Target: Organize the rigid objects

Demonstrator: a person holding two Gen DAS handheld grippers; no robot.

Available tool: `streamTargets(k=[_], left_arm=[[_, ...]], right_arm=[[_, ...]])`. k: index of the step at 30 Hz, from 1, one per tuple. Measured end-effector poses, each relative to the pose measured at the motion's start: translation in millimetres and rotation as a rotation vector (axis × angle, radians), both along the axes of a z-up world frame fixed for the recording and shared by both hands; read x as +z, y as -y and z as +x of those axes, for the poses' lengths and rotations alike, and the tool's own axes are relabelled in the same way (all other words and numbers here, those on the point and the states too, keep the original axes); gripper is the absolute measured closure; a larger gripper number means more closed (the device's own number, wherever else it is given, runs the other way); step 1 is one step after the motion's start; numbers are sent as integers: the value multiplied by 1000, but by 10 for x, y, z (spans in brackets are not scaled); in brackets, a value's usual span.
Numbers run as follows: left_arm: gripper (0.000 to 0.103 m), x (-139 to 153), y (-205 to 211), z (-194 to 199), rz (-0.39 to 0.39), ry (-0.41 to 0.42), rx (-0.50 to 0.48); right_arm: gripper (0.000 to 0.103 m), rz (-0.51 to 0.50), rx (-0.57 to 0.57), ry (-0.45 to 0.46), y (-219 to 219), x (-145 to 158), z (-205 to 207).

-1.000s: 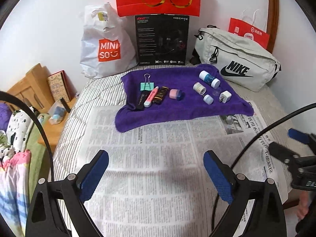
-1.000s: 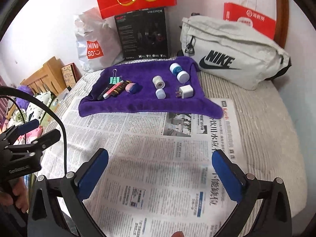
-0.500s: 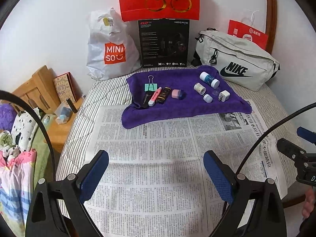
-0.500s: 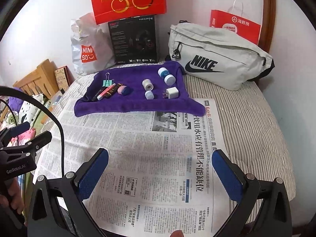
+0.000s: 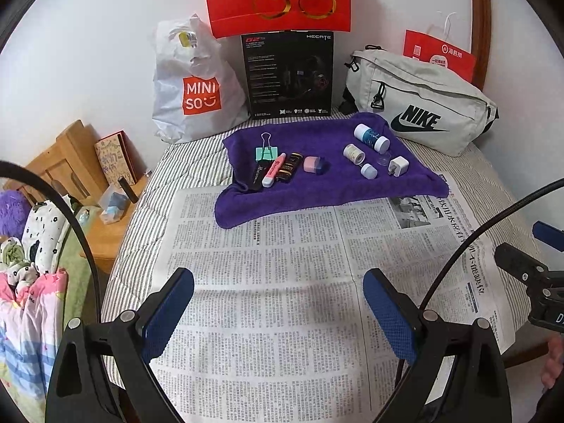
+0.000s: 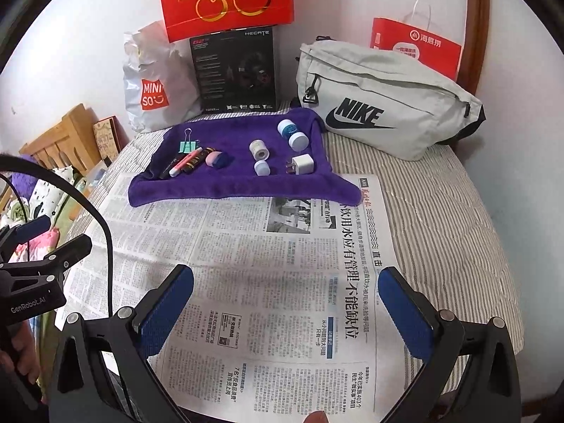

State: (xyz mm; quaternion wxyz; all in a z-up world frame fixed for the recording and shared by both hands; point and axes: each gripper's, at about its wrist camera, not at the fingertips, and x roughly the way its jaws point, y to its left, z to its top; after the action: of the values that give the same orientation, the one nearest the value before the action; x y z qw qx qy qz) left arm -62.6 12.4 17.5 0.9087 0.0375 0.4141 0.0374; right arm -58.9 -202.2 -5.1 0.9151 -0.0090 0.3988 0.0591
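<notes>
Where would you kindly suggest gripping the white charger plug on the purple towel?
Probably across the white charger plug's two flat side faces, coming down from above with the right gripper. Its prongs point left toward the small white cap, so avoid that end.
</notes>
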Motion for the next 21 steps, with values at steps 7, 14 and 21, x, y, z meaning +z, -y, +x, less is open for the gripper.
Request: streamTargets(k=[7, 14, 21], left_arm=[[6, -13, -4, 10, -10, -7, -3], [6, -25, 2, 4, -8, -11, -3], [6, -23, 7, -1, -8, -12, -5]], right_arm=[[0, -6, 1, 0, -7, 3, -10], [0, -8, -3, 5, 0, 8, -22], [0, -7, -4, 6, 8, 11, -31]])
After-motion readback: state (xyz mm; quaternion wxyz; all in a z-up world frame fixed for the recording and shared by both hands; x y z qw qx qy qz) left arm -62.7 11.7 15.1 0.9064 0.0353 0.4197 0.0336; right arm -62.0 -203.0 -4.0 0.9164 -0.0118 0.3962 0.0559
